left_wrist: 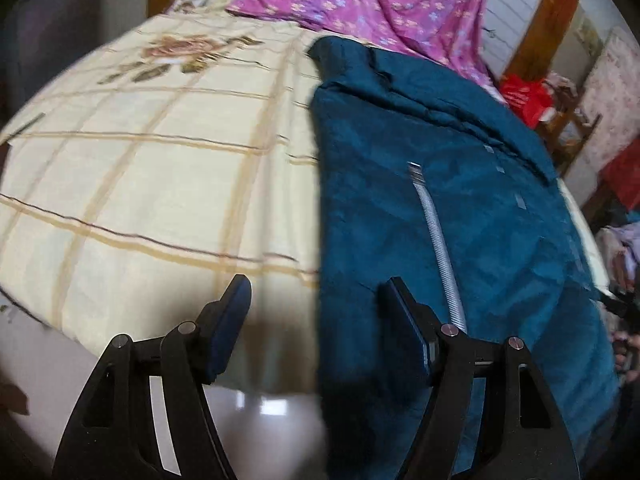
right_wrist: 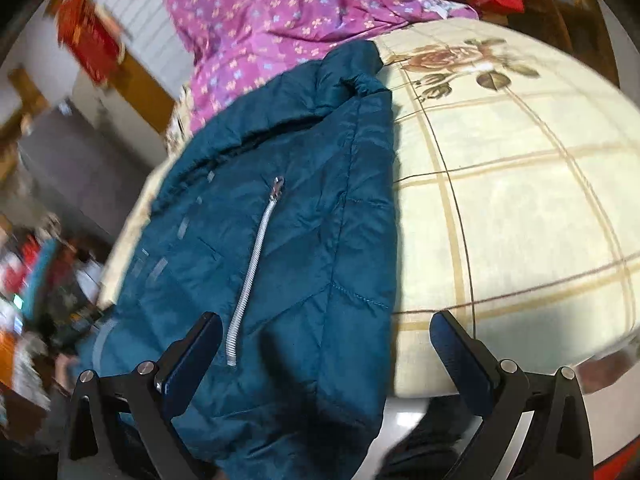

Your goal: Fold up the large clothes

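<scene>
A teal padded jacket [left_wrist: 460, 208] with a silver pocket zipper [left_wrist: 438, 240] lies lengthwise on the bed, its lower end hanging over the near edge. It also shows in the right wrist view [right_wrist: 304, 220] with the zipper [right_wrist: 250, 276]. My left gripper [left_wrist: 316, 300] is open and empty, above the jacket's left edge near the bed's edge. My right gripper [right_wrist: 326, 340] is open and empty, straddling the jacket's right edge at the near end.
The bed has a cream checked sheet with a rose print [left_wrist: 140, 168] [right_wrist: 520, 200]. A purple flowered cloth [left_wrist: 372, 4] [right_wrist: 264, 12] lies at the far end. Red bags and clutter [left_wrist: 524, 96] stand beside the bed. Pale floor [left_wrist: 260, 404] lies below.
</scene>
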